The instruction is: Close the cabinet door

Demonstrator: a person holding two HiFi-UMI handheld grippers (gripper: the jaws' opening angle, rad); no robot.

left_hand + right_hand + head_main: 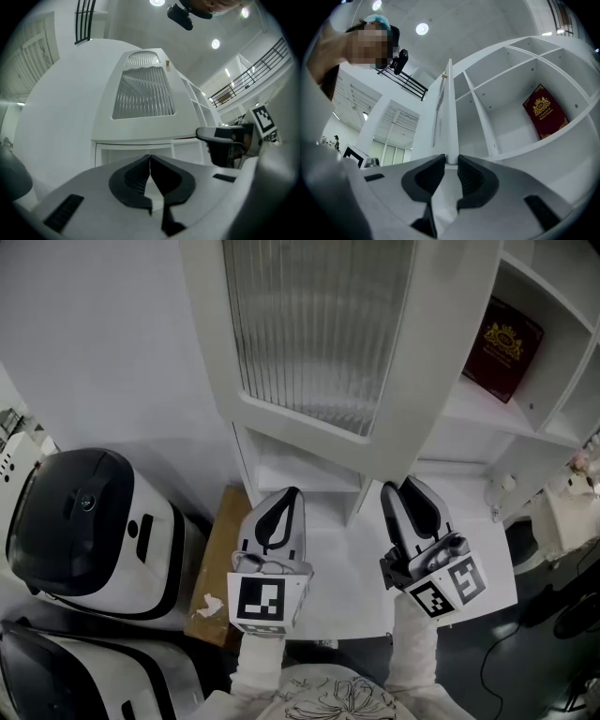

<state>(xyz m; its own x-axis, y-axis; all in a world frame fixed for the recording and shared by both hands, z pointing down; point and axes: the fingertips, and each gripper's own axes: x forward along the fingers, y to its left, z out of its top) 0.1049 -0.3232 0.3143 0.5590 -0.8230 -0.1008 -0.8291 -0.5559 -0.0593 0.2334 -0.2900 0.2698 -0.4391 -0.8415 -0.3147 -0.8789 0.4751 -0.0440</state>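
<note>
The white cabinet door (319, 334) with a ribbed glass pane stands swung open in front of the shelves (487, 418). My right gripper (398, 486) reaches up to the door's lower free corner. In the right gripper view the door's thin edge (450, 117) runs straight between the two dark pads (471, 176), and my right gripper (450, 159) is closed on it. My left gripper (292, 493) hangs just left of it below the door's bottom rail, shut and holding nothing. The left gripper view shows its tips meeting (150, 157), the door pane (143, 101) ahead and the right gripper (220, 136) beside.
A dark red book (502, 348) leans in an upper compartment, also in the right gripper view as the book (544, 111). A white and black appliance (84, 531) stands at the left, with a brown wooden board (220, 559) beside it. A white surface (347, 587) lies under the grippers.
</note>
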